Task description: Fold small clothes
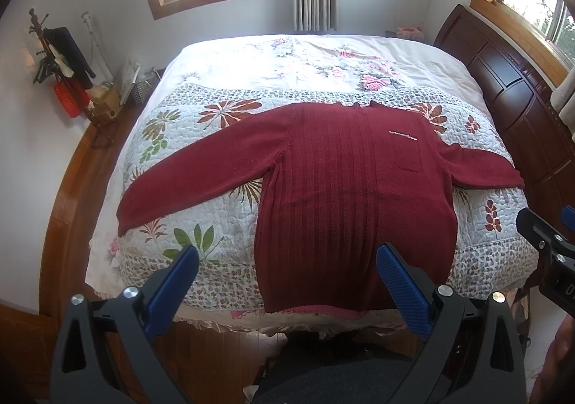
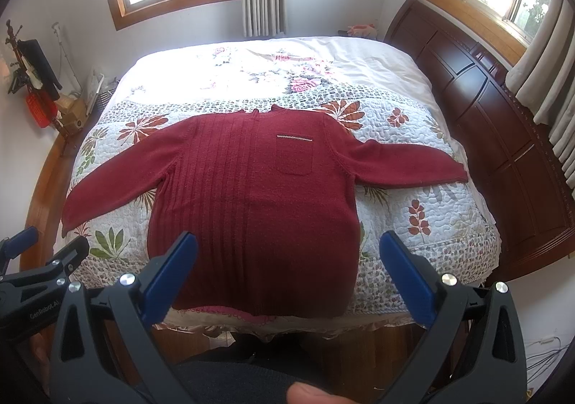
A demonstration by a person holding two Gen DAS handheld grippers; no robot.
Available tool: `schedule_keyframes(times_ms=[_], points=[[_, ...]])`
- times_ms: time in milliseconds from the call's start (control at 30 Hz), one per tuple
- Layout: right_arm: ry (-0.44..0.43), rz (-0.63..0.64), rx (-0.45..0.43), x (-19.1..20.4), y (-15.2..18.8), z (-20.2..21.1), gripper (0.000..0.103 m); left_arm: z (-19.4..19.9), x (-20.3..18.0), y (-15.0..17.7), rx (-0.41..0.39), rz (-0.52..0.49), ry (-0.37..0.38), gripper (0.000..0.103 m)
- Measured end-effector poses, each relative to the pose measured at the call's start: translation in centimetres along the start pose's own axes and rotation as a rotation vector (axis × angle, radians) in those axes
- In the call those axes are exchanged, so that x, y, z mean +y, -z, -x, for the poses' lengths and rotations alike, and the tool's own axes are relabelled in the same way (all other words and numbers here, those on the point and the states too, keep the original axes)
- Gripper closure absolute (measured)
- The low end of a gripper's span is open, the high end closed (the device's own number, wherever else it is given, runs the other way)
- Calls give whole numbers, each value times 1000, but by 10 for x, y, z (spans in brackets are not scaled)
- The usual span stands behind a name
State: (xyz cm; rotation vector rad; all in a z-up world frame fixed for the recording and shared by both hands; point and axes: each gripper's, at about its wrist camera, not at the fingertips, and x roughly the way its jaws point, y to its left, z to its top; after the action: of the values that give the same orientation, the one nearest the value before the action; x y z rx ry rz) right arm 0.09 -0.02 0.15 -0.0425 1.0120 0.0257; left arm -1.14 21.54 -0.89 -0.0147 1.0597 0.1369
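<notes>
Dark red sweater [image 1: 341, 188] lies face up across the floral quilt [image 1: 172, 138] in mid-frame, sleeves spread wide, hem at the bed's near edge at the bottom — laid flat, I'd say, so the sleeves are easy to fold in. Left gripper [image 1: 287, 282] hangs at the lower edge above the hem, jaws wide apart, gripping nothing. Right gripper [image 2: 289, 269], same story: spread wide, empty, touching no cloth.
</notes>
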Motion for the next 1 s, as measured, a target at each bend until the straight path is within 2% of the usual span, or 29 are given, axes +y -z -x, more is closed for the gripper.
schedule_keyframes(times_ms=[1000], points=[[1,3,-2,1,-2,-3,2,1,-1,-4,-10,-1,-2,4]])
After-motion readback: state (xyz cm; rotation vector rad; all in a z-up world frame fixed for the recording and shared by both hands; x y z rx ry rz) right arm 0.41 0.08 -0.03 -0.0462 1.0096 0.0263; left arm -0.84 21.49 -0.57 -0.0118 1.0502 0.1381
